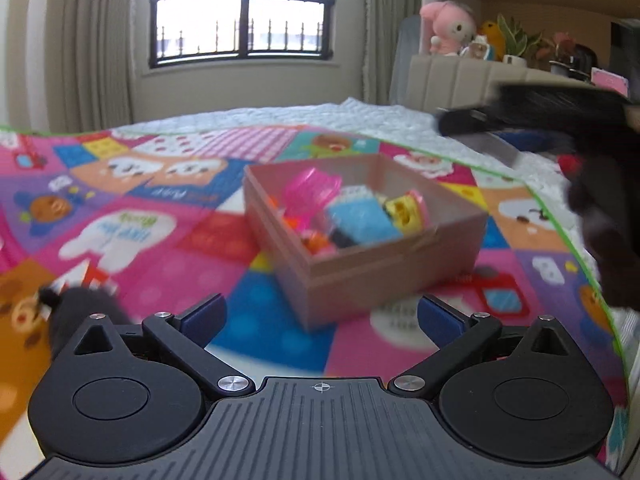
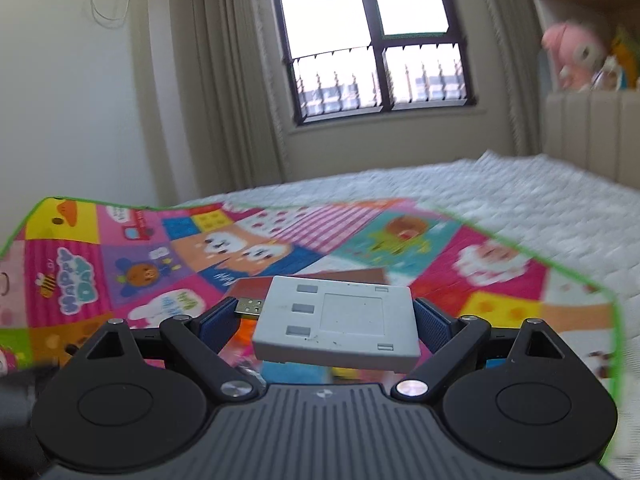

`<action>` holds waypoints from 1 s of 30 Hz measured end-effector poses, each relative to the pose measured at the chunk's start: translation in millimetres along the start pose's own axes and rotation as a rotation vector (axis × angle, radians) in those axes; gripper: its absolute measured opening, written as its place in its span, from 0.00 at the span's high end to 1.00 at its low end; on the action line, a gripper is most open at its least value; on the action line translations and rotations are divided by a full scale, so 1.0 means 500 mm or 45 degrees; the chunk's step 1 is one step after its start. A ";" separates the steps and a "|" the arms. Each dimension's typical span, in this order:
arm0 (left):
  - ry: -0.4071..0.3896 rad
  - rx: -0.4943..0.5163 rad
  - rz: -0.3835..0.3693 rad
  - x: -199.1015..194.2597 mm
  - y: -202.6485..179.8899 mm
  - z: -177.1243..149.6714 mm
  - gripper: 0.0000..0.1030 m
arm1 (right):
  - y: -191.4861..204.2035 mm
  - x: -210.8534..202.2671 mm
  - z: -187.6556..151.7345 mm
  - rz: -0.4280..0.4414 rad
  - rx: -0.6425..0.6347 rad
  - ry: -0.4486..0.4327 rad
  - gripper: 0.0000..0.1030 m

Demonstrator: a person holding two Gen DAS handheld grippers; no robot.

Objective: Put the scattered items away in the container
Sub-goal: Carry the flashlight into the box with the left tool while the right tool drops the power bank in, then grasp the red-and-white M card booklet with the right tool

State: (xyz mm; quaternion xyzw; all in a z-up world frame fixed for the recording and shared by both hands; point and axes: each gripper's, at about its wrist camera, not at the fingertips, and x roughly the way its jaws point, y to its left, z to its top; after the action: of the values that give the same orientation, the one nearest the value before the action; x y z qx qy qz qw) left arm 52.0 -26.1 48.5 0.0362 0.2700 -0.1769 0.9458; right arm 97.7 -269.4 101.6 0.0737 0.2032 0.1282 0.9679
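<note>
On the mat [image 1: 168,240], box [image 1: 360,272] unobstructed

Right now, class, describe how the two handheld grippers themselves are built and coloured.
Both look identical. The left gripper and right gripper have a grey ribbed base with a small crosshair mark, two round black discs, black link arms on silver pivot pins, and dark blue textured finger pads. No cables or sleeves show.

Right tongs [image 2: 326,314] clamped on grey flat device [image 2: 340,320], metal plug sticking out toward the left finger. Beneath: patchwork play mat [image 2: 120,264] on white quilted bed [image 2: 520,208], brown box edge [image 2: 360,276] behind the device. Window [image 2: 372,40] beyond.
</note>
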 end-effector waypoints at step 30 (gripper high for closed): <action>-0.113 -0.382 0.232 -0.172 0.229 -0.134 0.00 | 0.584 0.357 -0.010 0.468 -0.512 0.609 0.03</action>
State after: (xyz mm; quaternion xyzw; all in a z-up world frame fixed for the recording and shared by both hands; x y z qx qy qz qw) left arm -9.1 119.2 33.3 -0.0888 0.2468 -0.0498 0.9637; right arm 189.8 60.0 87.1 -0.1150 0.3780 0.3512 0.8488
